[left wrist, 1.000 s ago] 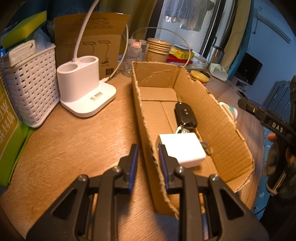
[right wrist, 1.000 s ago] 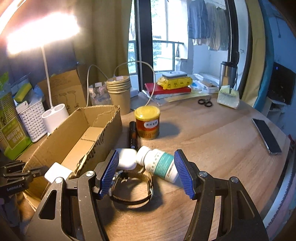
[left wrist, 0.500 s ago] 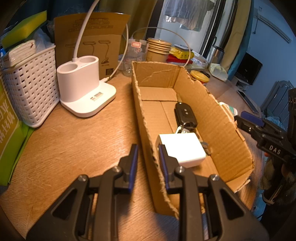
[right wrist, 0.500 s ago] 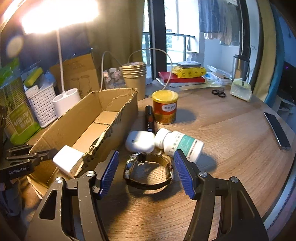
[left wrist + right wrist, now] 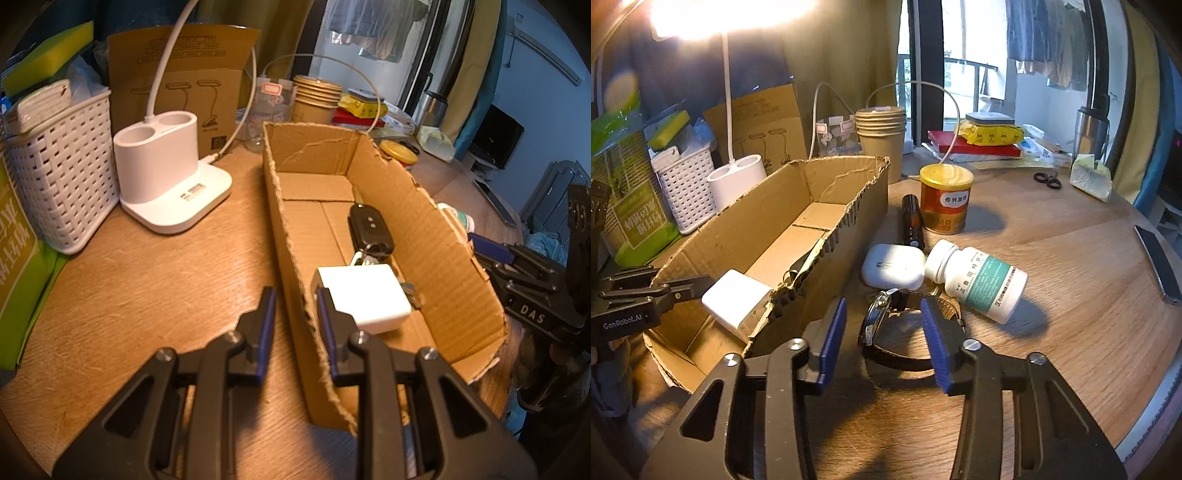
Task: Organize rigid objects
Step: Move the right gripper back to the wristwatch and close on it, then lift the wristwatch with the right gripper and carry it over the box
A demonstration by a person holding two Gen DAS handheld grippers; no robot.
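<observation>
An open cardboard box (image 5: 436,236) (image 5: 738,236) lies on the wooden table, holding a white charger block (image 5: 365,295) (image 5: 733,302) and a black car key (image 5: 369,227). My left gripper (image 5: 295,314) is shut on the box's near wall. My right gripper (image 5: 882,332) is open, its fingers either side of a wristwatch (image 5: 897,332) on the table. Beyond the watch lie a white earbud case (image 5: 892,266), a white pill bottle (image 5: 977,278), a black flashlight (image 5: 912,221) and a yellow-lidded can (image 5: 945,197).
A white lamp base (image 5: 162,177) and a white basket (image 5: 59,170) stand left of the box. Paper cups (image 5: 881,136), books and scissors (image 5: 1047,181) are at the back. A phone (image 5: 1158,264) lies near the right table edge.
My right gripper has moved forward and down, so the watch now sits between its narrower-spread fingers. My left gripper has not moved.
</observation>
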